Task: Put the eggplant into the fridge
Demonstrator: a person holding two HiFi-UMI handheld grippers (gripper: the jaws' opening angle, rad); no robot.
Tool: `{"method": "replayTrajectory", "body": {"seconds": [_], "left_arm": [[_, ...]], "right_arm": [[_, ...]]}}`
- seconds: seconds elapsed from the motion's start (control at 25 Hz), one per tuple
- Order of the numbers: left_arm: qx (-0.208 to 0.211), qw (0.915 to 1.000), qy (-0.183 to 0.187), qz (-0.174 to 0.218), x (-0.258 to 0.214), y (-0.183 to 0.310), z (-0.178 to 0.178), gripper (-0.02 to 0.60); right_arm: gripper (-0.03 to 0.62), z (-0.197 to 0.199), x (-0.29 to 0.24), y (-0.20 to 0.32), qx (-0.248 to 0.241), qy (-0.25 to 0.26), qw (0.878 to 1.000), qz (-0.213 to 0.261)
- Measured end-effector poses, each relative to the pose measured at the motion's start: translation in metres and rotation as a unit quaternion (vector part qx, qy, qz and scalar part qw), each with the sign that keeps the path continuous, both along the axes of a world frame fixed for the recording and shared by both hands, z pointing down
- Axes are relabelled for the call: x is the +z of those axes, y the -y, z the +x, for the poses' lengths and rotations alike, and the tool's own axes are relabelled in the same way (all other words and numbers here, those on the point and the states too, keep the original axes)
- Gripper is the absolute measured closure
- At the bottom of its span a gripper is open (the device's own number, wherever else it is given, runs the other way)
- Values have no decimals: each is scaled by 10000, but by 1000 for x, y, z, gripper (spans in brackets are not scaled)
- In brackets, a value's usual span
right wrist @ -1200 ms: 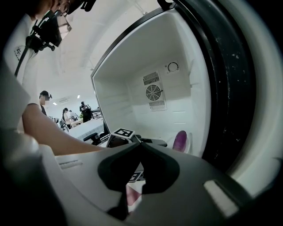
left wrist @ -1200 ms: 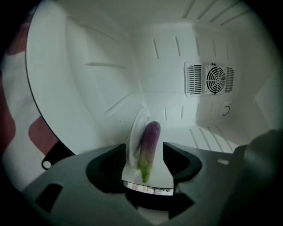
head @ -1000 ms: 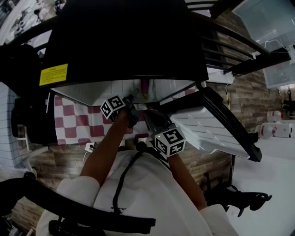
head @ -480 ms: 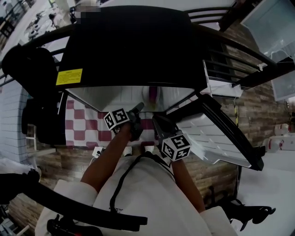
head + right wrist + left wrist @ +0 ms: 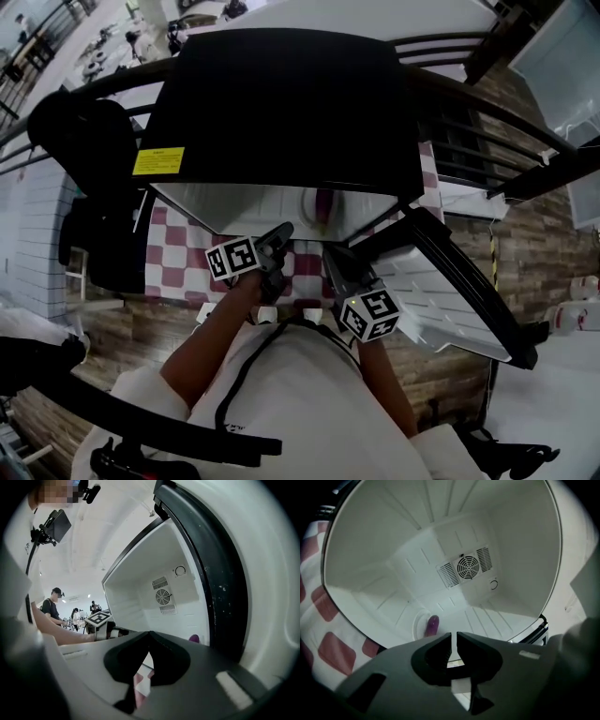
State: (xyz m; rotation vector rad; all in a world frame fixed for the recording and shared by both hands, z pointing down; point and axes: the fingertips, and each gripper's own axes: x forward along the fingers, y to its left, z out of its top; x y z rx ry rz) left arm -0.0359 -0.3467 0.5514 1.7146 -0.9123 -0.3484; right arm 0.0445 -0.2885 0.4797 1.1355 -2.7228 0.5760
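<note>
Finishing the placement: the eggplant (image 5: 431, 625) lies on the floor of the fridge (image 5: 520, 564), near the front left of the white cavity, and neither claw touches it. What remains, in my judgement, is the door (image 5: 450, 281), which stands wide at the right. To do it well, bring both tools clear of the opening first, then push the door at its outer edge so nothing catches the seal.

The left gripper (image 5: 454, 637) has just been closing; a narrow slit remains and nothing sits in it. The right gripper (image 5: 149, 634) has its tips together, empty.

Pose: both forearms reach toward the fridge mouth, side by side, tools near level and slightly nose-down above the checked cloth (image 5: 178, 258).
</note>
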Motion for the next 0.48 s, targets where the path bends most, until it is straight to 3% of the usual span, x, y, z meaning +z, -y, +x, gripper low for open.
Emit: {"method": "replayTrajectory", "body": {"seconds": [0.48], "left_arm": [[-138, 9948, 687, 738, -49, -38, -32, 575]], "right_arm": [[586, 5, -18, -9, -422, -68, 9987, 263]]}}
